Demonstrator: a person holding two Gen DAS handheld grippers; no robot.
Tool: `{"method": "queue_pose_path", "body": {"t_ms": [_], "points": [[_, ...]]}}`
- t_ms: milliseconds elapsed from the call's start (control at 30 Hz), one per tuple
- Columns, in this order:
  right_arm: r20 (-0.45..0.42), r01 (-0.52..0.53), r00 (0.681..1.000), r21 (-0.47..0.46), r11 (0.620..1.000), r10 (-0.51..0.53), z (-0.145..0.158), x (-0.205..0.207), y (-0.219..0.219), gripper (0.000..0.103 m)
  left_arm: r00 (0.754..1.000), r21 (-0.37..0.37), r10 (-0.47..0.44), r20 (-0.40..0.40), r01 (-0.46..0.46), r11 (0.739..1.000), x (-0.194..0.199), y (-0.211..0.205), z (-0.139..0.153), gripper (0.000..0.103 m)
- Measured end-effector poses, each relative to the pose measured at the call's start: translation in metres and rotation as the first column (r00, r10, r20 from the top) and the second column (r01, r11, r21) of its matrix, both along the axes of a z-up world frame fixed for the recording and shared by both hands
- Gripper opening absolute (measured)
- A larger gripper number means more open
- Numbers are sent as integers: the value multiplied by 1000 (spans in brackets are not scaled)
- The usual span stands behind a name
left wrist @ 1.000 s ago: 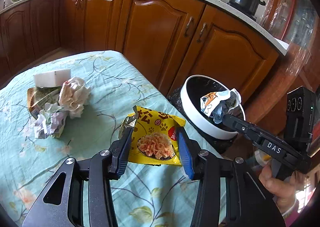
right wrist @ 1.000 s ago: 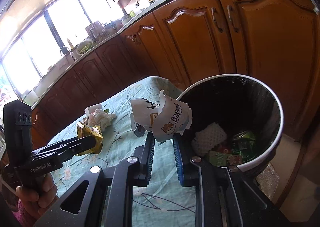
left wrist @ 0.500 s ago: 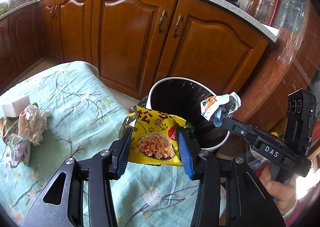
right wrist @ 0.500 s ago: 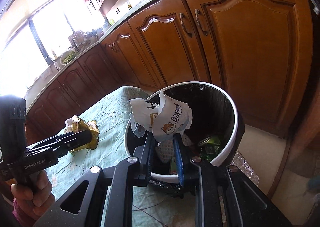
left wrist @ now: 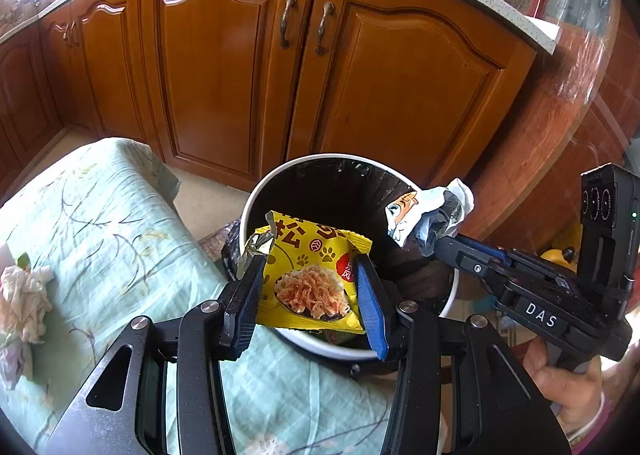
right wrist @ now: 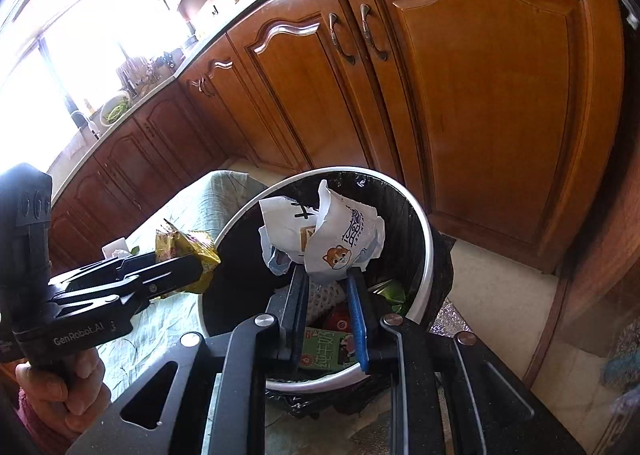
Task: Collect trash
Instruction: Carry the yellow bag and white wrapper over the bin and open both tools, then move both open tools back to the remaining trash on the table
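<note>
My left gripper (left wrist: pixel 310 267) is shut on a yellow snack packet (left wrist: pixel 316 279) and holds it over the near rim of the white trash bin (left wrist: pixel 256 199) with a black liner. My right gripper (right wrist: pixel 326 275) is shut on a crumpled white wrapper with a cartoon dog (right wrist: pixel 328 235), held above the bin's opening (right wrist: pixel 428 239). In the left wrist view the right gripper (left wrist: pixel 434 245) holds the wrapper (left wrist: pixel 428 211) over the bin's right side. In the right wrist view the left gripper (right wrist: pixel 200 265) holds the packet (right wrist: pixel 188 247) at the bin's left rim. Trash, including a green carton (right wrist: pixel 324 351), lies inside.
A table with a pale green floral cloth (left wrist: pixel 108 223) lies left of the bin. Crumpled paper (left wrist: pixel 22 299) sits at its left edge. Wooden kitchen cabinets (left wrist: pixel 224 67) stand close behind the bin. A brown wrapped cabinet (left wrist: pixel 560 127) stands to the right.
Both grippers moved from above the table towards the bin with their loads. The bin now lies directly under both. Both stay shut.
</note>
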State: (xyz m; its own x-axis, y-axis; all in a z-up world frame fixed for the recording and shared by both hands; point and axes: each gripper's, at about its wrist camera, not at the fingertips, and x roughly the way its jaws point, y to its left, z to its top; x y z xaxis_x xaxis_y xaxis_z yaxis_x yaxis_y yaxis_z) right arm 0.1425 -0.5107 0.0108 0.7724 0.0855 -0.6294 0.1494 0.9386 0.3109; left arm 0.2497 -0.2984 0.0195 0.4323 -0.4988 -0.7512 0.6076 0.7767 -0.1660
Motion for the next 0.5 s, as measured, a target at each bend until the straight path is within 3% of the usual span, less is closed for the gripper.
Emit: {"method": "queue_pose_path", "body": {"t_ms": [67,167,200,367,500], "points": [[-15,-4,1000,1,1000,4,-2,2,-3,20,1000,16,-6,-2,6,1000,3,-8,-4,43],[-31,2,1000,9,1000,-1,-3,7,-5,27,1000,42,-15,-18,15,999,8,-18,-12,45],[-35,7,999,19,1000,-6,-4,8,-7,34,1000,49,-16,-25,18,999,9,-20,-15,45],[-20,36,999,45,998,-36,-5,3,-15,40,999,50,-10,-50,12,999,13,-21,-23,58],[8,48,999,65,997,-48,-3,-5,-15,46,999,38,-3,-43,5,999,9,-16,-22,62]]}}
